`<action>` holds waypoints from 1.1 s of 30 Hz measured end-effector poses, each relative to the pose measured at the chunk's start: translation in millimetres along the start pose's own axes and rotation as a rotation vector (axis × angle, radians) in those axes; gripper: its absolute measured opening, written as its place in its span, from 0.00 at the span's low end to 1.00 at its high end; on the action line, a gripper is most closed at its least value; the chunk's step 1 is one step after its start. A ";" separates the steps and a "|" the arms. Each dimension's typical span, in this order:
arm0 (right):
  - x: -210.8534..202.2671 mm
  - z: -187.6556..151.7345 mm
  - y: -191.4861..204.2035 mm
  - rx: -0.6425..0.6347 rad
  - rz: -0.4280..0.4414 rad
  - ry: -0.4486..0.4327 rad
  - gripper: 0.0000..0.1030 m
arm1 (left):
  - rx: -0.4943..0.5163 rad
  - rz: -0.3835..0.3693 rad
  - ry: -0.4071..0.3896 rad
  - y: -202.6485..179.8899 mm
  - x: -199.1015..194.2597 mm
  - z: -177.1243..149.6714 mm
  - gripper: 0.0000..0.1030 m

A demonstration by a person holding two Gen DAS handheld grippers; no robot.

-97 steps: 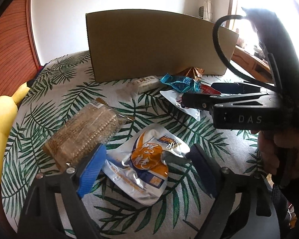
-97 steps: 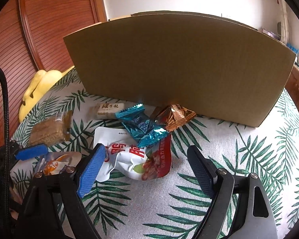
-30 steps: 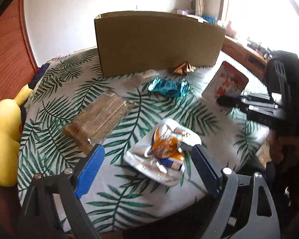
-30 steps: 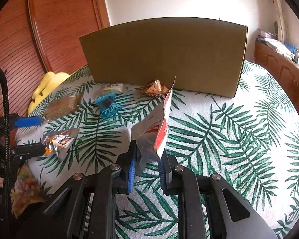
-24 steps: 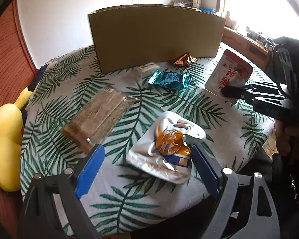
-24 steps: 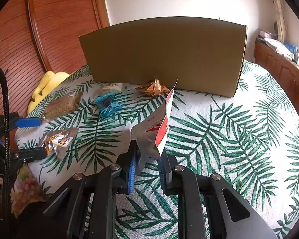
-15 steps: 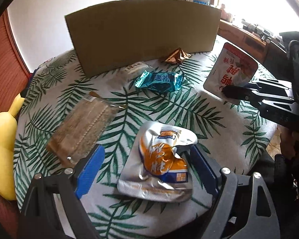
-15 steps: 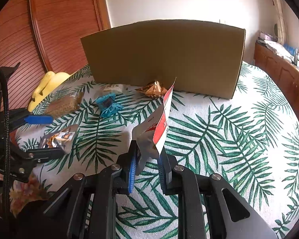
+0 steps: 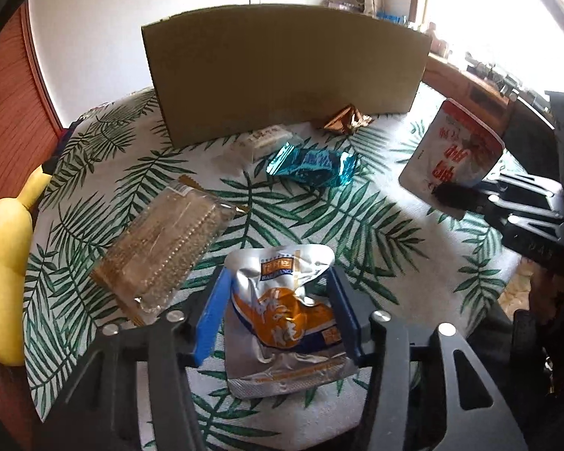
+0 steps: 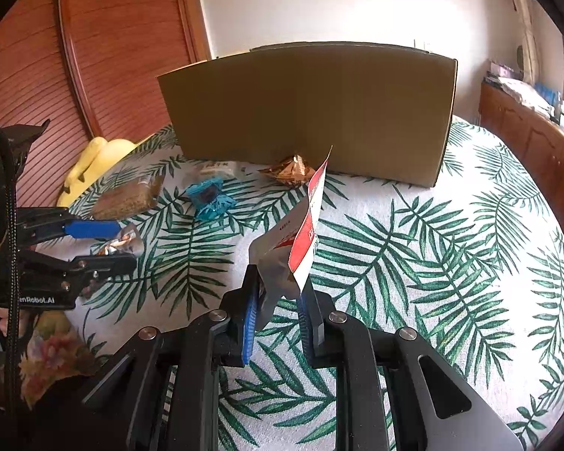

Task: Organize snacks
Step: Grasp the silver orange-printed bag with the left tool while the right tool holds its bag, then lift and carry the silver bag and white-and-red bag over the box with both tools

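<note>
Since half a second ago my left gripper (image 9: 280, 308) has narrowed its jaws from well spread to pressing both sides of the silver-and-orange pouch (image 9: 282, 315), which lies on the worktop (image 9: 357, 225) near its front edge. My right gripper (image 10: 278, 308) still pinches the red-and-white pouch (image 10: 304, 233) by its bottom corner, holding it upright above the worktop.

Taking the cardboard box (image 9: 285, 71) as landmark, I count six snacks. In front of its left end, well apart from it, lies one clear-wrapped brown cracker pack (image 9: 161, 251). Just in front of the box sits one small white bar (image 9: 267, 139); nearer me is one teal foil candy (image 9: 312, 165). Touching the box's front lies one gold foil packet (image 9: 347, 120). The two pouches make up the rest.

One yellow plush toy (image 9: 3, 263) hangs past the worktop's left edge. Right of the held red-and-white pouch, in front of the box's right end, the palm-leaf cloth (image 10: 451, 263) is open out to the rim.
</note>
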State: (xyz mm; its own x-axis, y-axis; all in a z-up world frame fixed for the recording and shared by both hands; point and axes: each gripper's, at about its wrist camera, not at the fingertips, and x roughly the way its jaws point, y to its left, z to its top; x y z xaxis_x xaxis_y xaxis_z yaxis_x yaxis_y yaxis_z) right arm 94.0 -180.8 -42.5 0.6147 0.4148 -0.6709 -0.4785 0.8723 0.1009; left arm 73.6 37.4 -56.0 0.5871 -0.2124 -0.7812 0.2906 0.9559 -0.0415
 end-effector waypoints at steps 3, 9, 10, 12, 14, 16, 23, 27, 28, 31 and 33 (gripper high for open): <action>-0.7 -0.2 1.5 -0.004 0.001 0.000 0.17 | -0.006 0.017 -0.013 -1.8 -4.3 0.2 0.32; -2.5 -1.2 2.9 -0.004 0.001 -0.002 0.17 | -0.014 0.014 -0.033 -1.6 -6.6 -0.3 0.14; -2.7 -1.2 2.8 -0.004 0.000 -0.002 0.17 | -0.013 0.022 -0.039 -2.1 -9.7 0.9 0.11; -2.6 -1.3 2.6 -0.005 0.001 -0.003 0.17 | -0.021 0.020 -0.033 -1.2 -12.8 1.5 0.12; -2.3 -1.3 3.0 -0.006 0.001 -0.003 0.17 | -0.021 0.020 -0.024 -0.4 -11.0 1.9 0.18; -2.1 -1.6 3.7 -0.008 0.003 -0.002 0.17 | -0.031 0.024 -0.009 1.7 -8.4 1.4 0.31; -3.4 -1.3 4.7 -0.009 0.001 -0.006 0.17 | -0.040 0.094 0.003 2.7 -7.1 -6.8 0.45; -4.0 -1.4 5.4 -0.011 0.002 -0.007 0.17 | -0.059 0.113 -0.008 3.7 -17.4 -14.1 0.46; -3.9 -1.4 5.4 -0.010 0.002 -0.007 0.17 | -0.067 0.112 -0.011 5.2 -20.1 -15.7 0.46; -4.1 -1.8 6.5 -0.011 0.002 -0.006 0.17 | -0.094 0.115 -0.018 10.5 -26.8 -20.3 0.48; -4.0 -1.8 6.6 -0.011 0.002 -0.006 0.17 | -0.129 0.104 -0.007 15.8 -27.4 -25.8 0.51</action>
State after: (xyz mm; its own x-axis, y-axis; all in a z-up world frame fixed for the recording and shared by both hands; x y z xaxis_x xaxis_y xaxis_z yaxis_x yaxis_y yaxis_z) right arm 87.3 -177.2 -40.4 0.6173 0.4184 -0.6663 -0.4866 0.8685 0.0945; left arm 42.6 63.6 -51.3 0.6146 -0.1122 -0.7808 0.1292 0.9908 -0.0407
